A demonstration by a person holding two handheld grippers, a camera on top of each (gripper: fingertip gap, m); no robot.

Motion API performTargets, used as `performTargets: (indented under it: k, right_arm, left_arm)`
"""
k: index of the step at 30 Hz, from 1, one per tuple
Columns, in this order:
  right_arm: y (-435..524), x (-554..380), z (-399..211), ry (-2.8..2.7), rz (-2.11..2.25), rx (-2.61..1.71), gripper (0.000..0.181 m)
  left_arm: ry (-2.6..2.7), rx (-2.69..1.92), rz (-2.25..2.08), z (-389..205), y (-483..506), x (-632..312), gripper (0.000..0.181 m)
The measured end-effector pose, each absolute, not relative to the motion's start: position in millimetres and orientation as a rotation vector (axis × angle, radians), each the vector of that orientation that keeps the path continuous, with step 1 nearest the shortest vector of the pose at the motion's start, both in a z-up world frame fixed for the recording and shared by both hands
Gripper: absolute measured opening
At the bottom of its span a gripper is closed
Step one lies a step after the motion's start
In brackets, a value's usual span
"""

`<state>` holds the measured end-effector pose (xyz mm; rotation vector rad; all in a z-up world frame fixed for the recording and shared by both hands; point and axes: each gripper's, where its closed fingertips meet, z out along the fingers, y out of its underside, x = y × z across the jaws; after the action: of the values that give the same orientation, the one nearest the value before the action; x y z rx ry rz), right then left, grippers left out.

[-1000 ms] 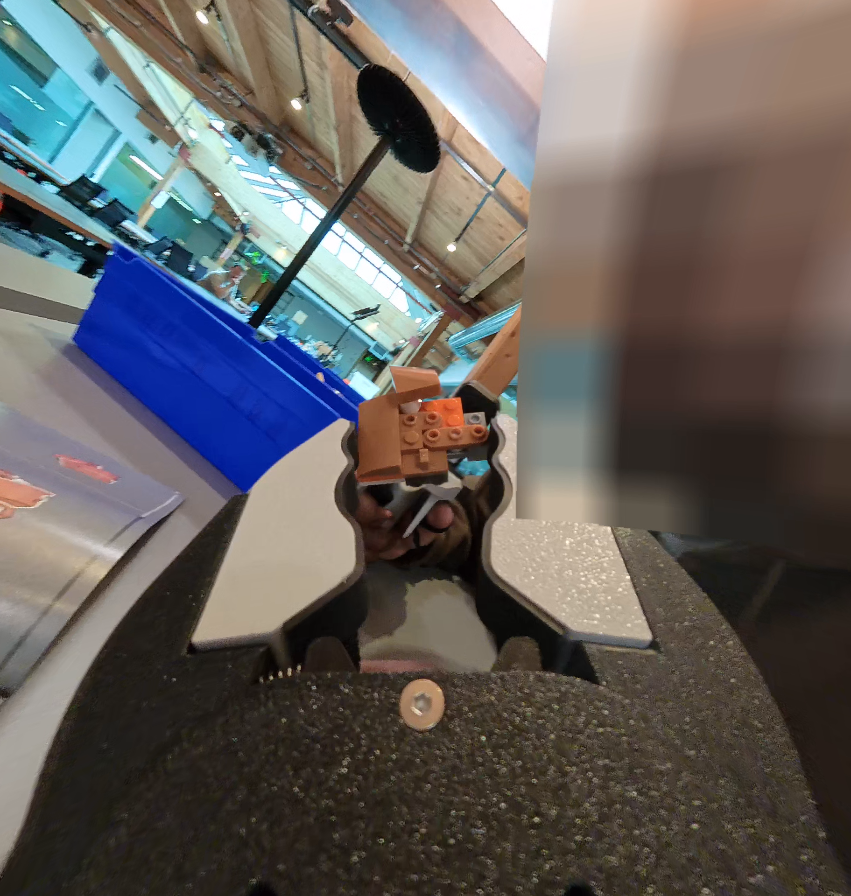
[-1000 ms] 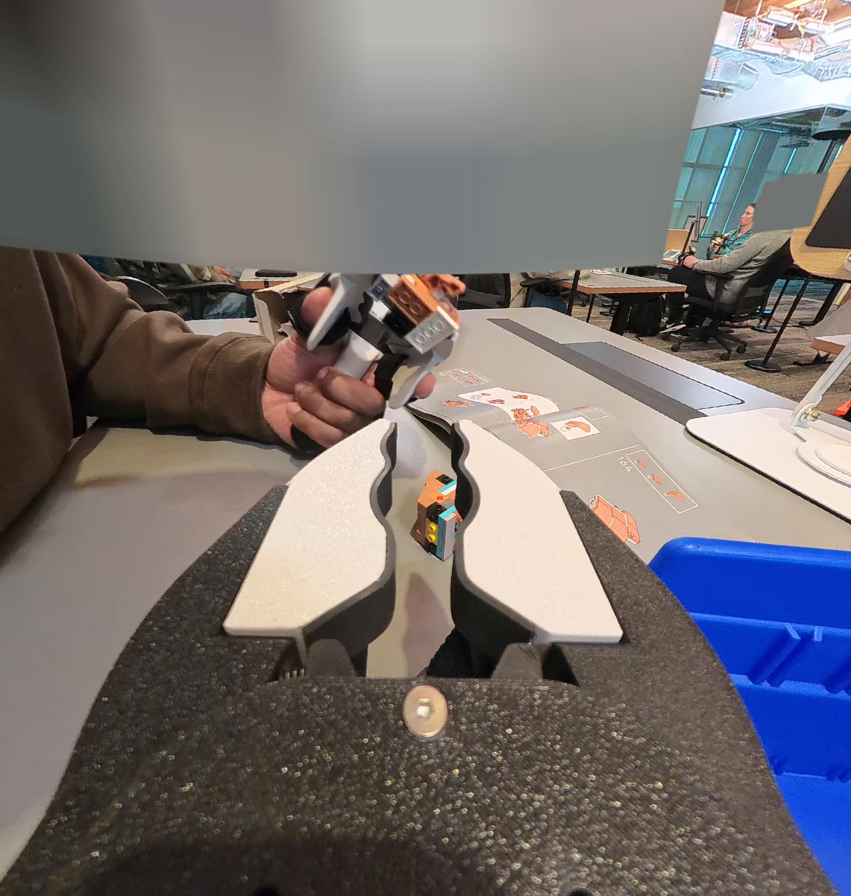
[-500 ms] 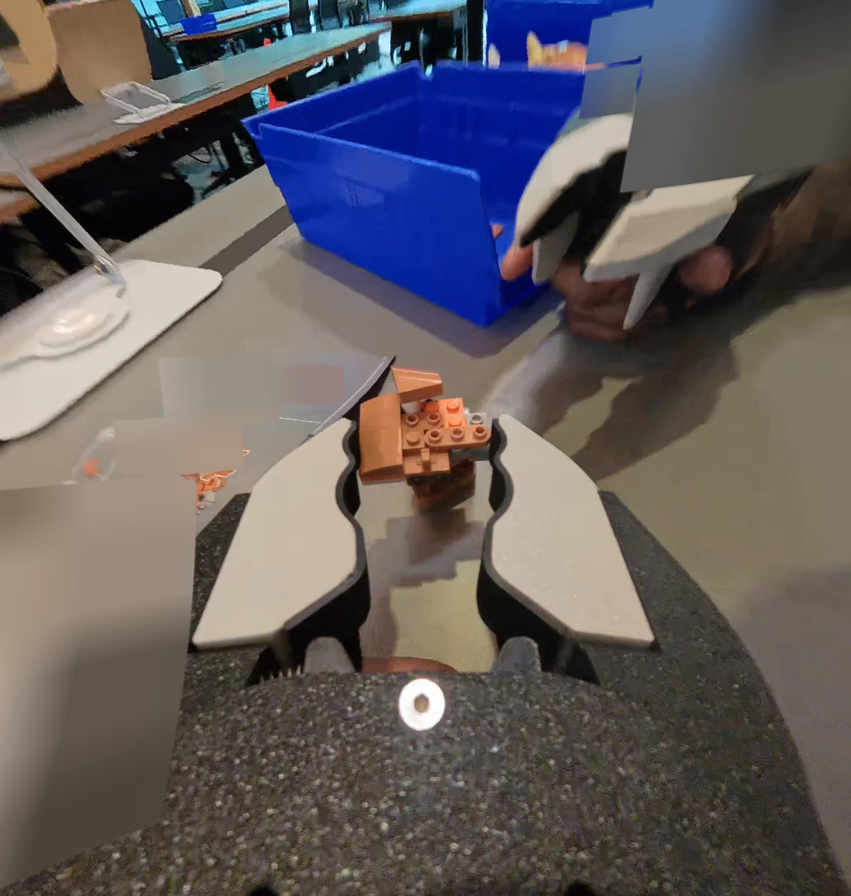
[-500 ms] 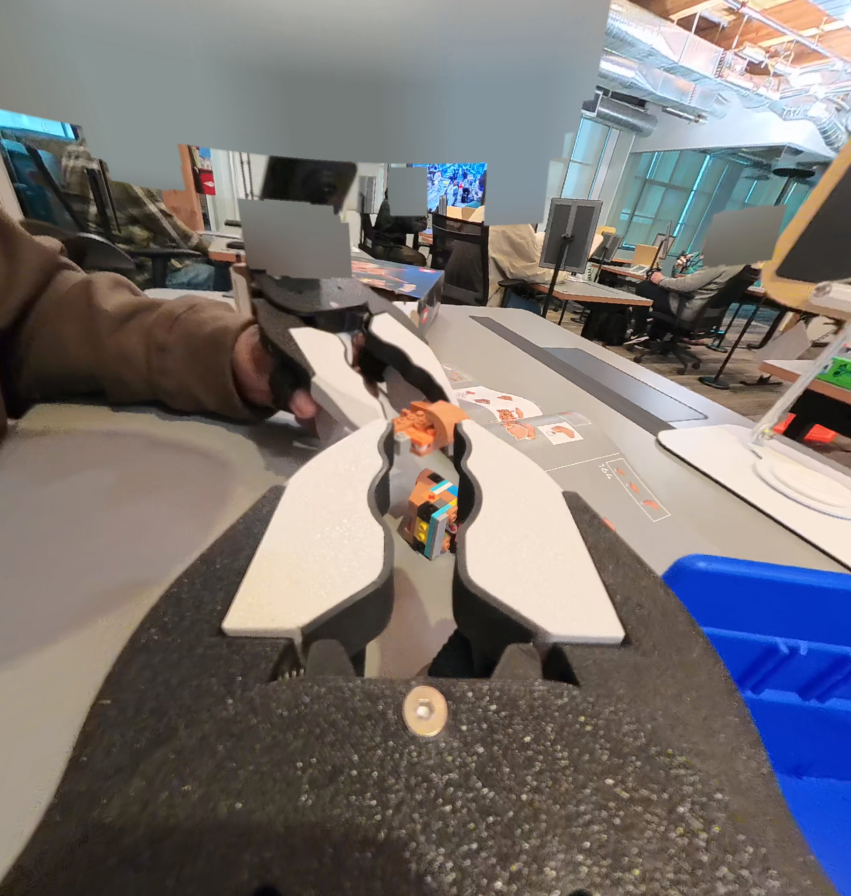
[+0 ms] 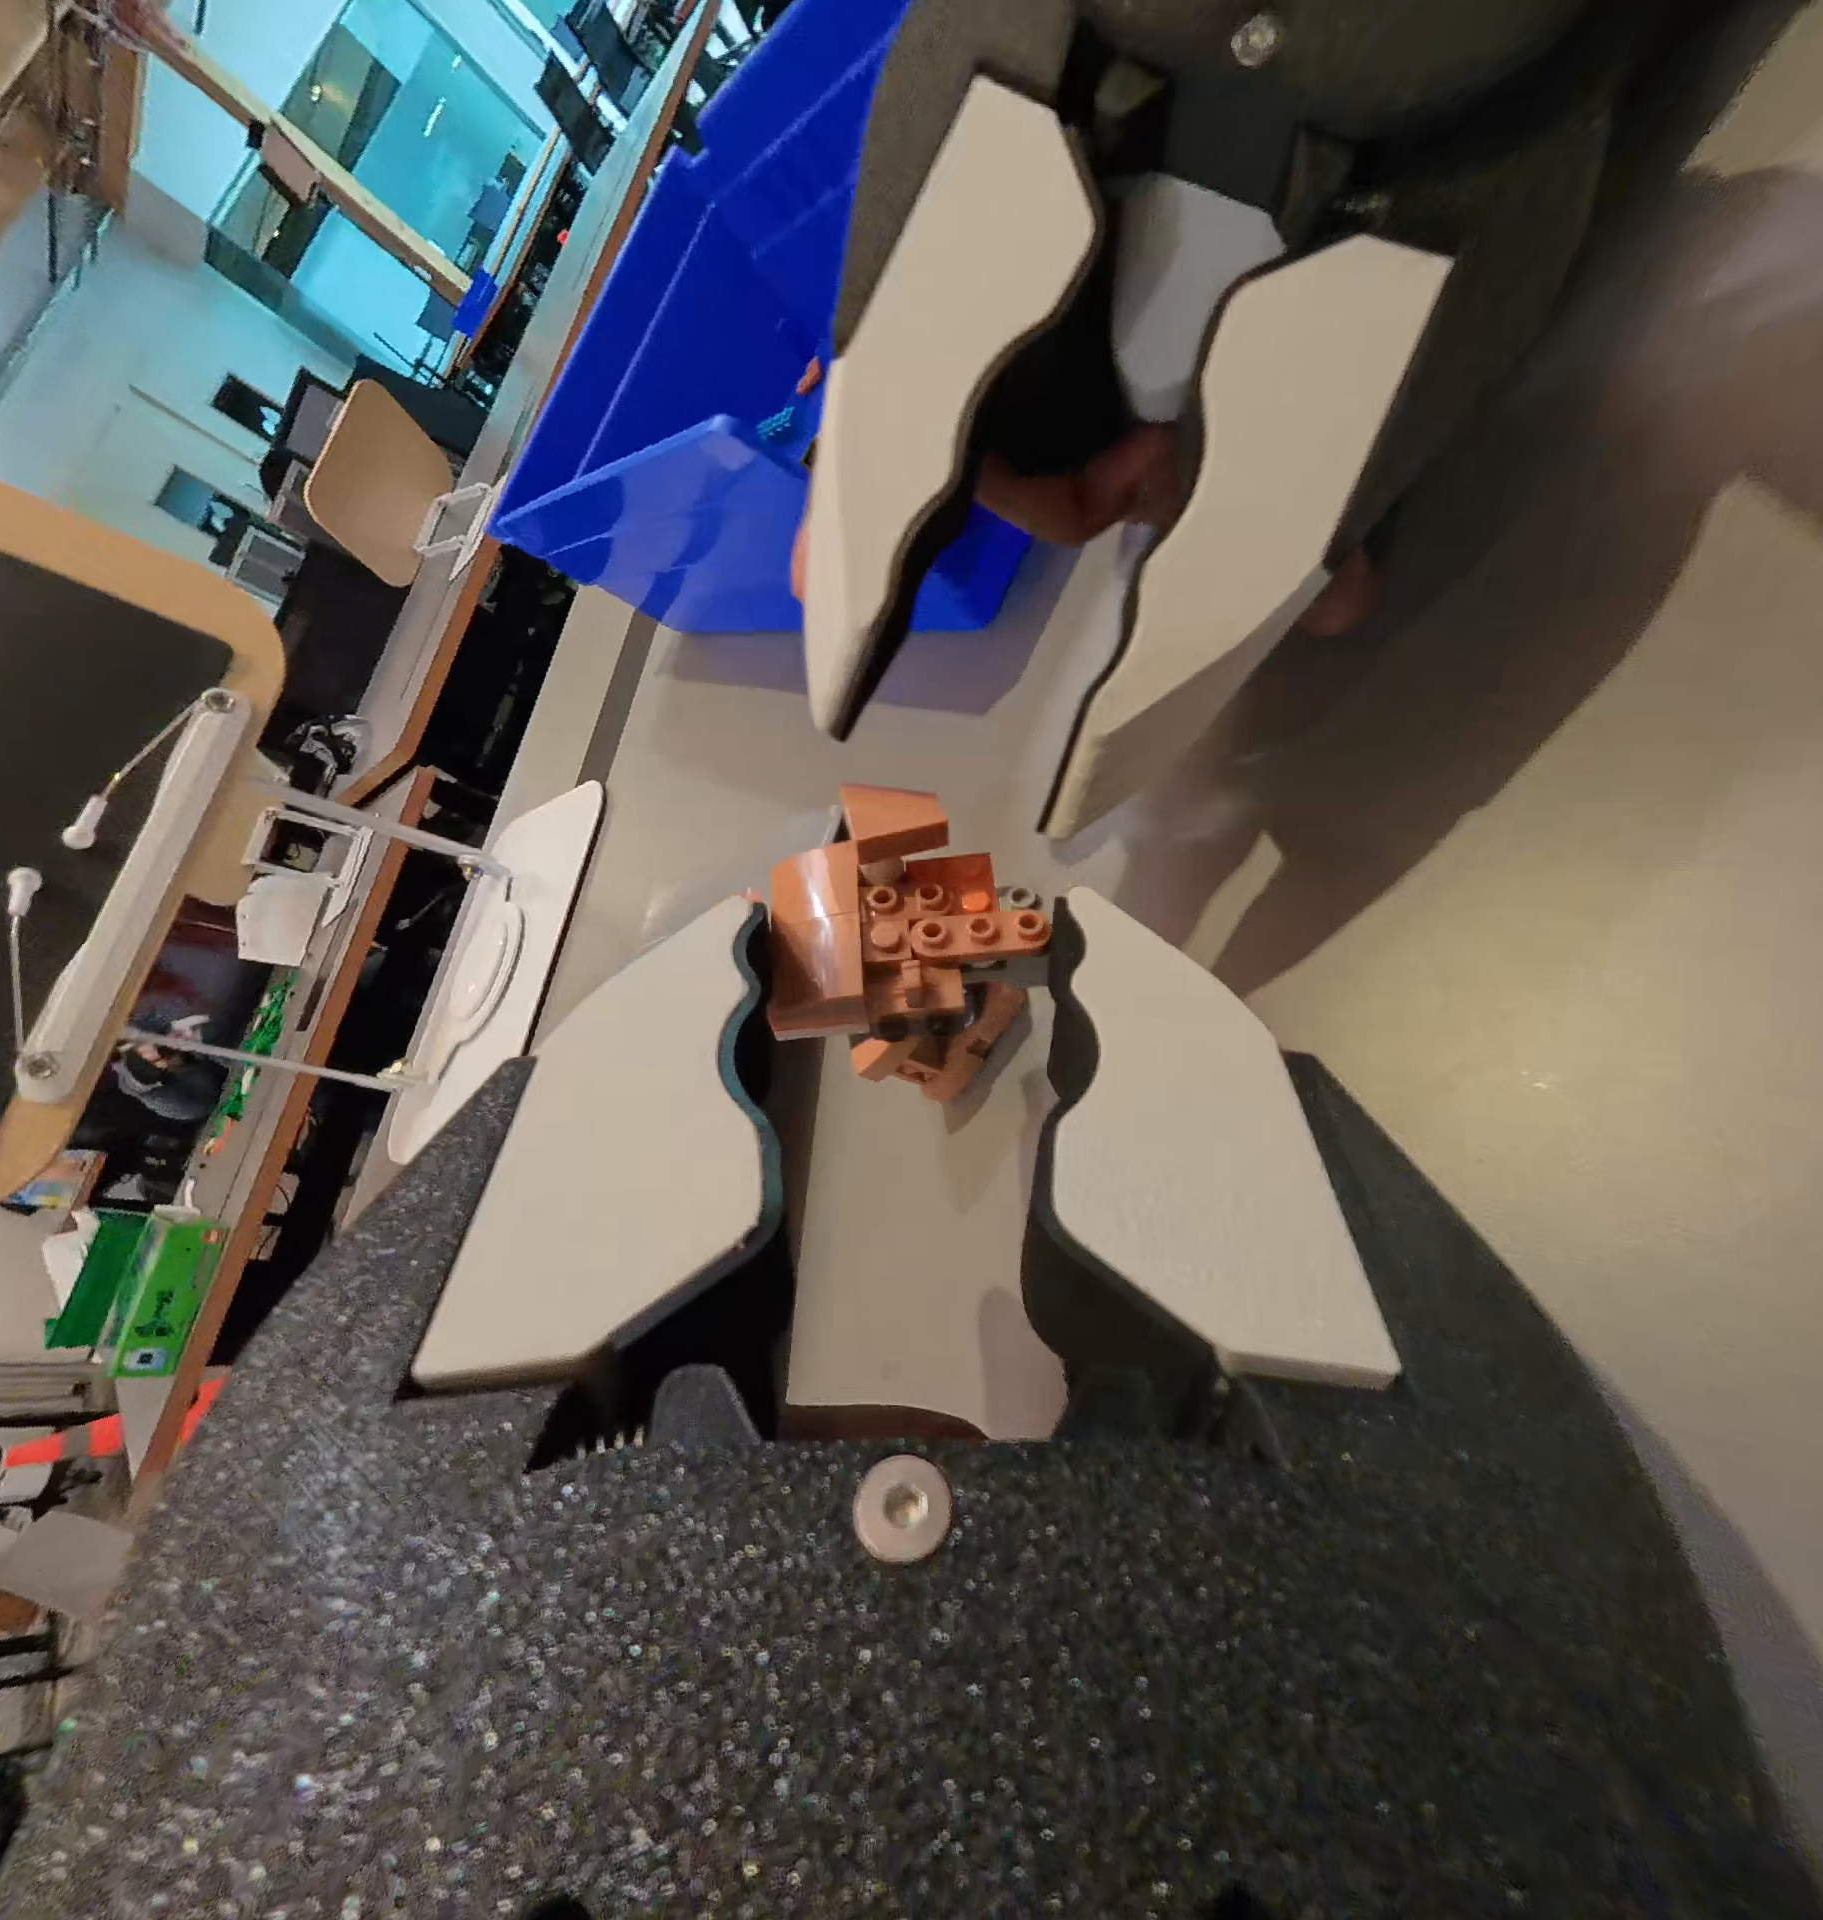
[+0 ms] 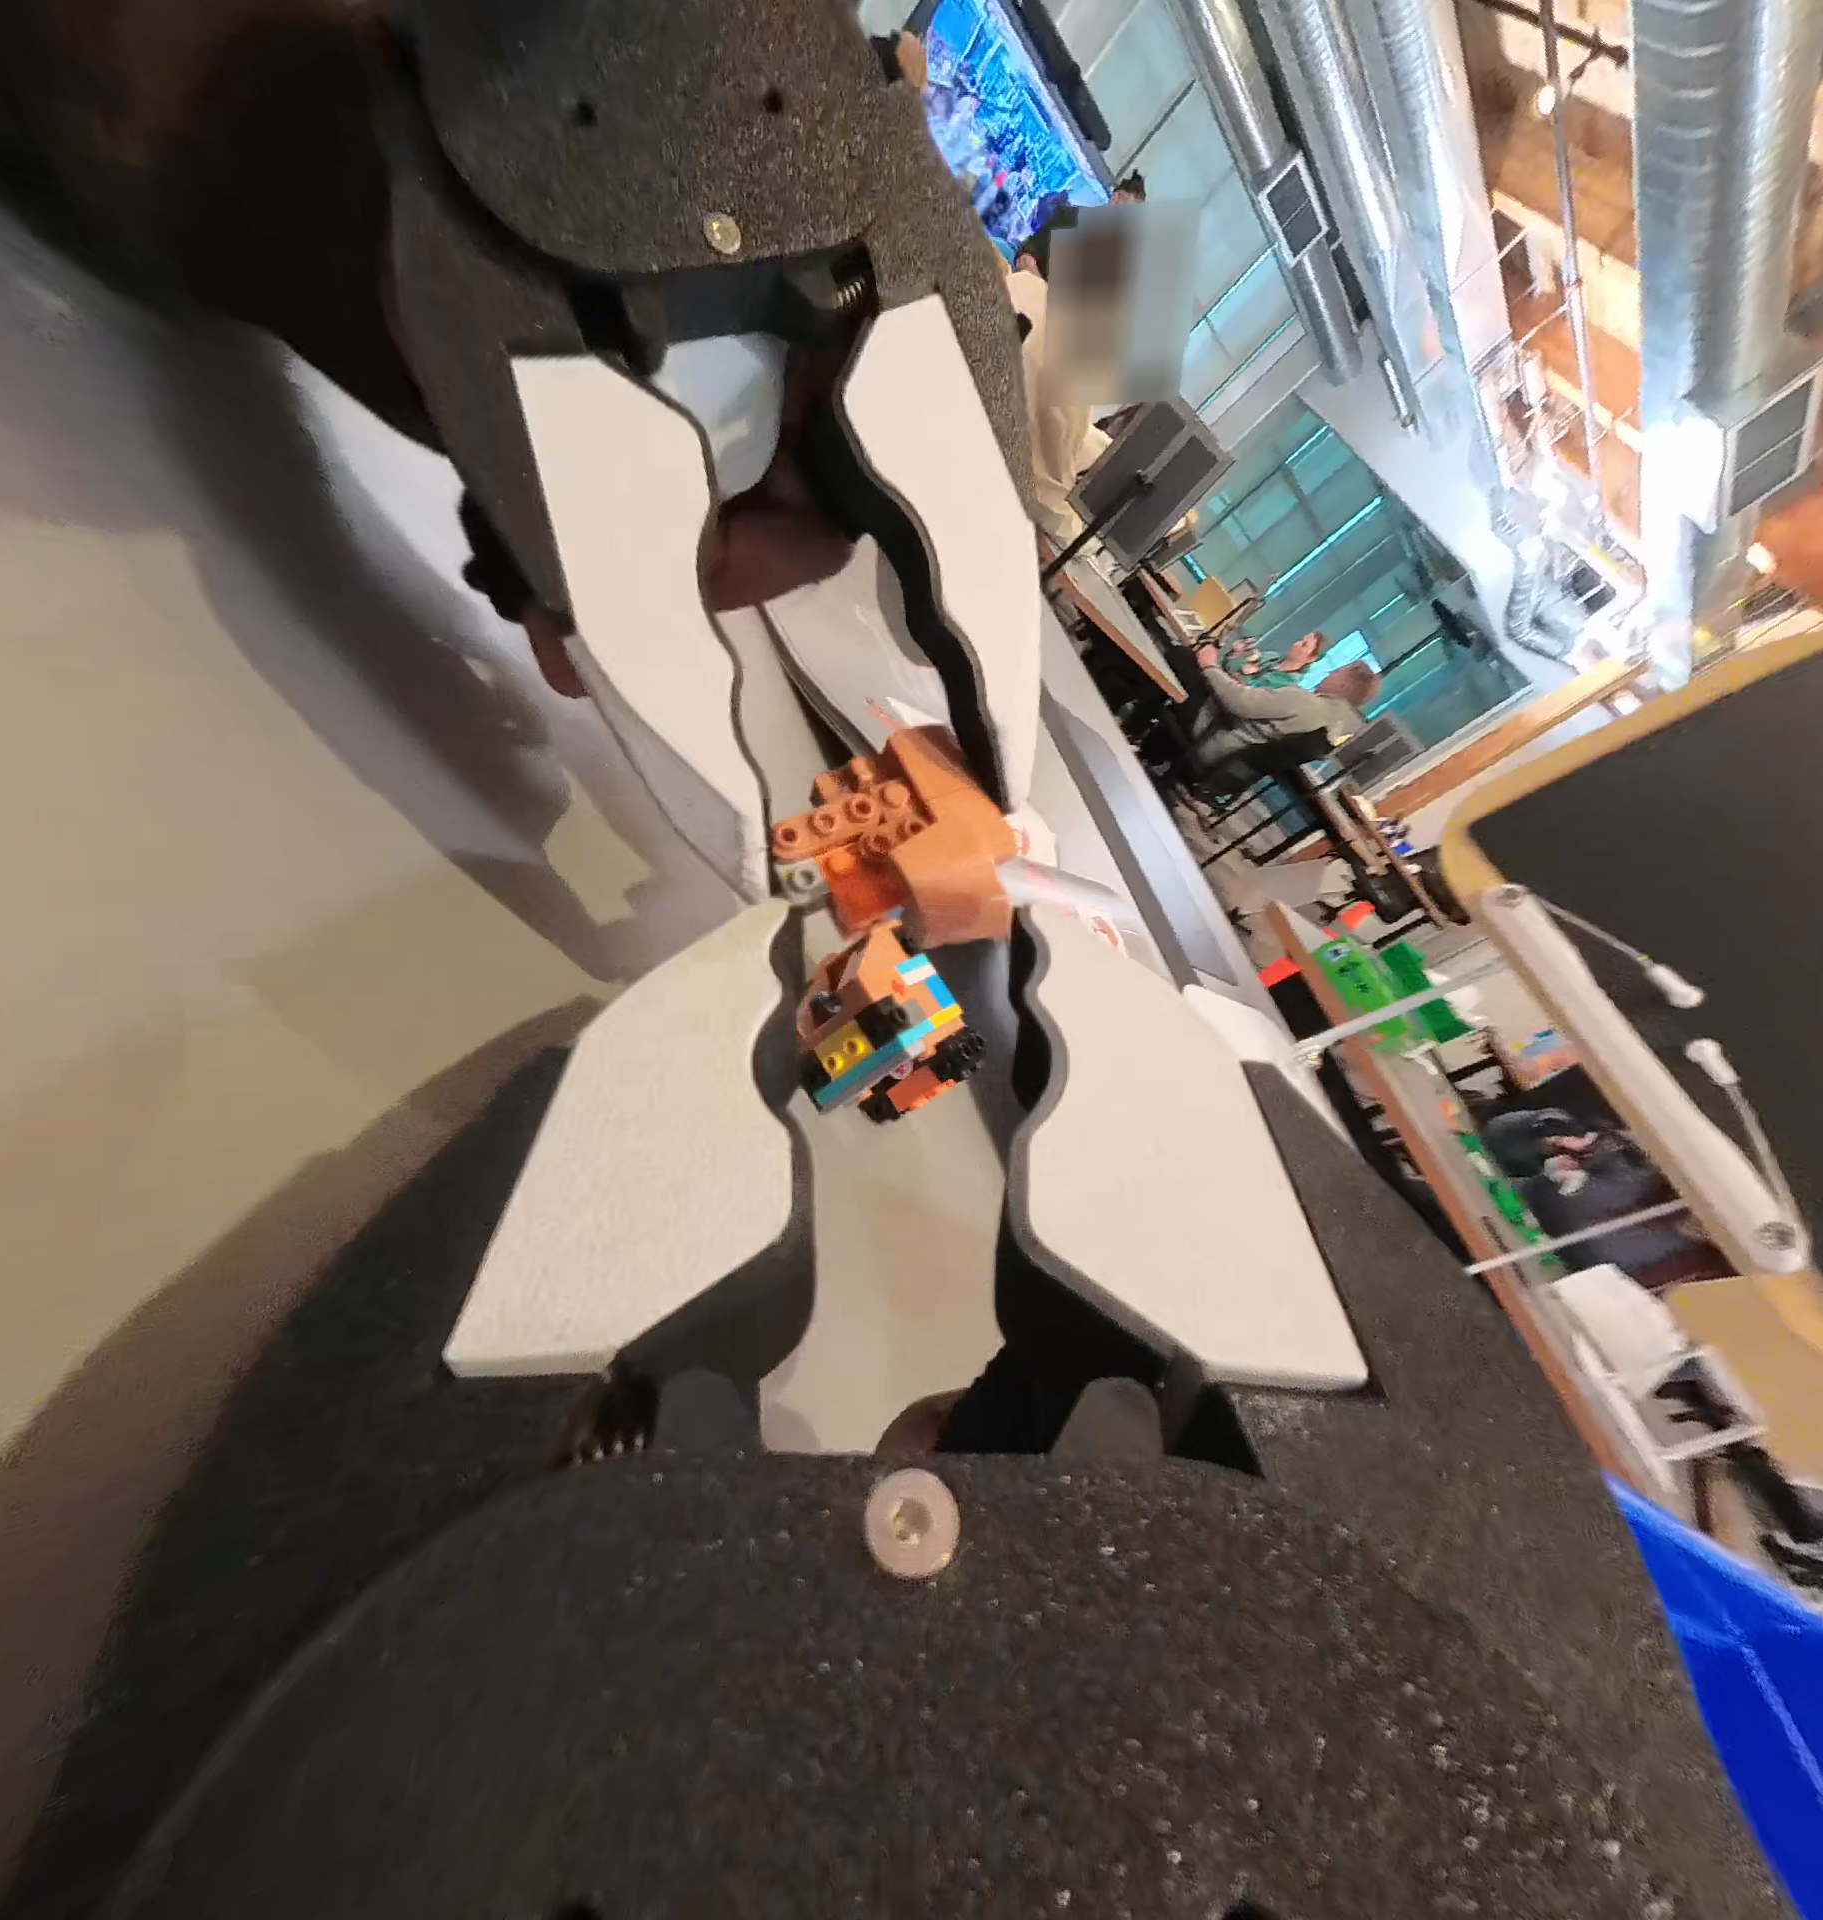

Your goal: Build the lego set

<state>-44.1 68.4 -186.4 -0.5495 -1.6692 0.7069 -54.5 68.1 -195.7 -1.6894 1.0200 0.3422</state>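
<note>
- Left claw: clamped on the brown-orange sub-assembly, gripping its sides, studs facing the camera. Held in the air above the grey surface.
- Right claw: fingers apart, nothing between them in a grip. In the left wrist view it shows opposite, tips pointing down at the held piece, fingers clearly spread.
- Second model, the small multicolour build with yellow, light-blue and black parts, lies on the surface. In the right wrist view it sits within the gap between the right claw's fingers; whether they touch it I cannot tell.
- In the left wrist view the same small build shows just below and behind the held piece, partly hidden.
- Key relation: the held sub-assembly is directly over the small build, the two almost touching; contact not resolvable. The two claws face each other tip to tip, both pieces between them.
- Judgement: the coming move looks like mating the held piece onto the small build. The right claw is nearer the resting build and placed to close on it and steady it; the left would press down.
- Risk, as judgement: the build is loose on the surface and may slide or tip under pressure if not braced.
- Blue bin beyond the right claw, well apart.
</note>
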Motion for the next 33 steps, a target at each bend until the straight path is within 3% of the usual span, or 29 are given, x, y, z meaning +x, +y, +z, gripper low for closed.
performTargets:
  k: [19, 33]
  right_arm:
    - [59.3, -38.1, -206.2, -1.791, 0.611, -0.410, 0.022]
    - [58.7, -35.9, -200.6, -1.738, 0.477, -0.313, 0.018]
  left_arm:
    - [1.244, -1.617, 0.407, -215.7, 60.2, -37.7, 0.051]
    - [1.099, -1.740, 0.229, -217.7, 63.9, -39.2, 0.051]
